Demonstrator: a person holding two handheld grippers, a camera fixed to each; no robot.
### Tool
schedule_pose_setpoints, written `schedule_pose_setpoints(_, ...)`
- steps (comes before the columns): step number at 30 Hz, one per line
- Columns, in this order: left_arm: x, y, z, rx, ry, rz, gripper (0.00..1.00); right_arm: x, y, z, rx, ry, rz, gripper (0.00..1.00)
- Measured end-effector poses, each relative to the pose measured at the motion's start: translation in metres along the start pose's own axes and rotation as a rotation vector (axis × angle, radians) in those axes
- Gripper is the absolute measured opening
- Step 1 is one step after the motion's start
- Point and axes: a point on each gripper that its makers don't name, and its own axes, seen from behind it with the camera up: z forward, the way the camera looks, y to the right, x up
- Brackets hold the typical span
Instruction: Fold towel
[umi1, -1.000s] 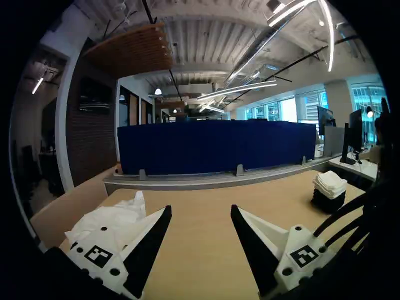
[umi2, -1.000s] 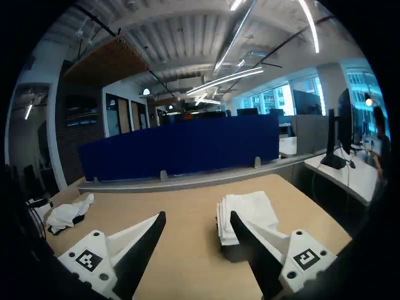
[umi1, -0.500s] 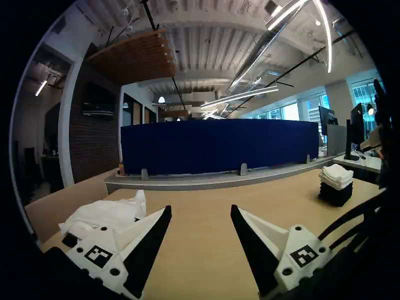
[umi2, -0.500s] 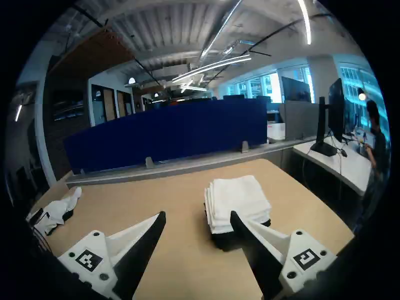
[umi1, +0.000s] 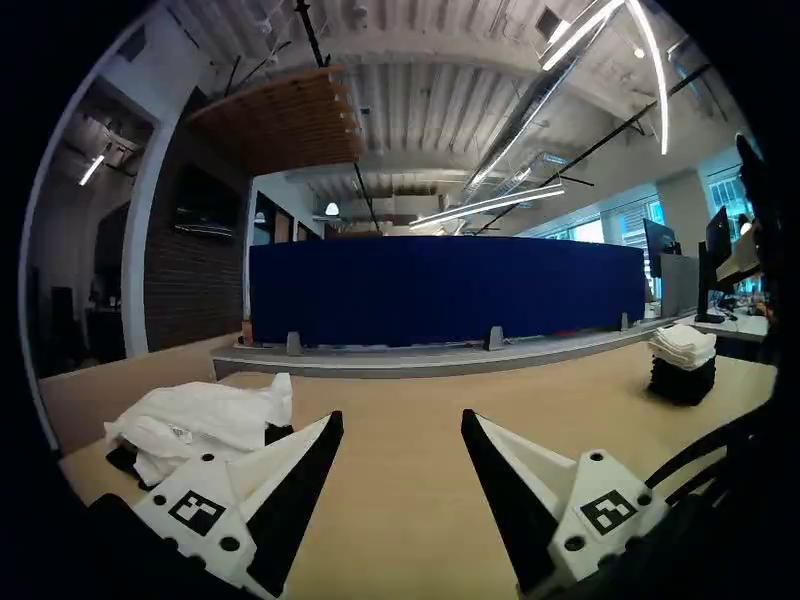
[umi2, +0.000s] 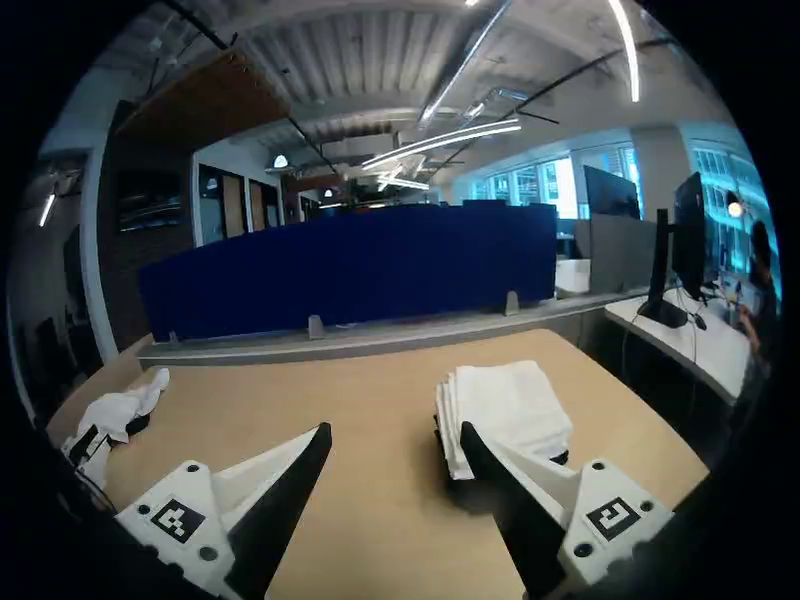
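A loose heap of crumpled white towels (umi1: 205, 422) lies at the left end of the wooden table (umi1: 420, 420), just past the left finger of my left gripper (umi1: 400, 440). That gripper is open and holds nothing. A neat stack of folded white towels (umi2: 505, 412) rests on a dark block, right in front of the right fingertip of my right gripper (umi2: 395, 450), which is open and empty. The crumpled heap (umi2: 110, 418) sits far left in the right gripper view. The folded stack (umi1: 683, 358) stands far right in the left gripper view.
A blue partition (umi1: 445, 290) on a grey rail runs along the table's far edge. A neighbouring desk with a monitor (umi2: 685, 260) and a seated person (umi2: 760, 290) lies to the right. Bare tabletop spreads between the heap and the stack.
The left gripper has dropped lower toward the table, so the crumpled heap looks flatter and nearer. The right gripper shifted slightly; the folded stack stays close to its right finger. Both stay open.
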Motion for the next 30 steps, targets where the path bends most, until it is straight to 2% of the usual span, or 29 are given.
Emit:
schedule_pose_setpoints(4,-0.004,0.003,0.000,0.001,0.008,-0.004,0.87,0.000,0.000,0.004,0.001,0.001,-0.004,1.00)
schedule_pose_setpoints(15,-0.020,-0.001,0.005,0.013,-0.003,-0.008,0.87,-0.005,-0.009,0.009,0.024,-0.014,-0.013,1.00)
schedule_pose_setpoints(22,-0.021,0.000,0.008,0.008,-0.012,-0.019,0.87,-0.004,-0.007,0.008,0.022,-0.017,-0.028,1.00)
schedule_pose_setpoints(30,-0.021,0.000,0.009,0.004,-0.013,-0.021,0.87,-0.001,-0.004,0.012,0.021,-0.013,-0.016,1.00)
